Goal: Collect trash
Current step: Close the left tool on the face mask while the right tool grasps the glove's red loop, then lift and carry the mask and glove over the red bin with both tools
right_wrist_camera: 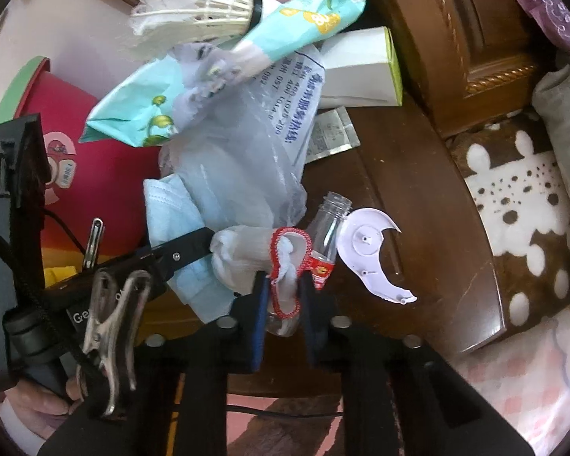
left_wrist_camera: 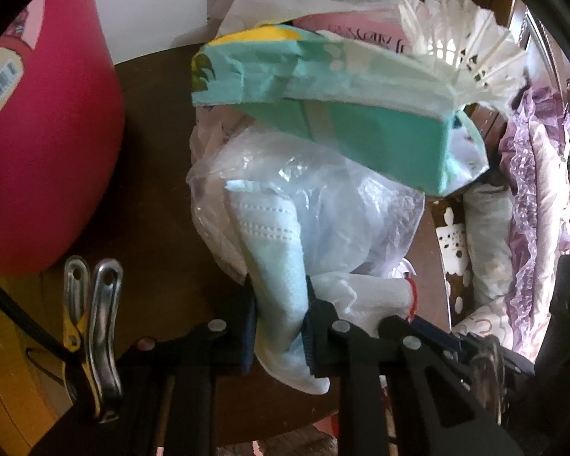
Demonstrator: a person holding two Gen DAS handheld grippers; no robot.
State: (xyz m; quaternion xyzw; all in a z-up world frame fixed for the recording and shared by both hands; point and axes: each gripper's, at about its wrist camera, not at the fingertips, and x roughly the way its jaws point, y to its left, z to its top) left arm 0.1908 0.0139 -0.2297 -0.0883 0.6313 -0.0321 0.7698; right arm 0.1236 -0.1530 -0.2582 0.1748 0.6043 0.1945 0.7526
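Note:
A heap of trash lies on a dark wooden table [left_wrist_camera: 152,190]. My left gripper [left_wrist_camera: 281,323] is shut on a light blue face mask [left_wrist_camera: 277,273] at the heap's near edge. My right gripper [right_wrist_camera: 283,296] is shut on the red-trimmed cuff of a white glove [right_wrist_camera: 239,250], right beside the mask [right_wrist_camera: 171,205]. Behind them sit a clear plastic bag [left_wrist_camera: 323,197], a teal wrapper [left_wrist_camera: 323,87] and a white shuttlecock [left_wrist_camera: 459,53]. Just past the glove, a small clear bottle [right_wrist_camera: 325,243] with a red label lies next to a white plastic piece [right_wrist_camera: 368,250].
A red bin [left_wrist_camera: 45,144] stands left of the heap. A white carton [right_wrist_camera: 361,68] and a paper slip [right_wrist_camera: 330,133] lie at the back of the table [right_wrist_camera: 418,190]. On the right are a carved wooden bed frame [right_wrist_camera: 456,38], a brown spotted blanket [right_wrist_camera: 520,205] and purple lace bedding [left_wrist_camera: 528,174].

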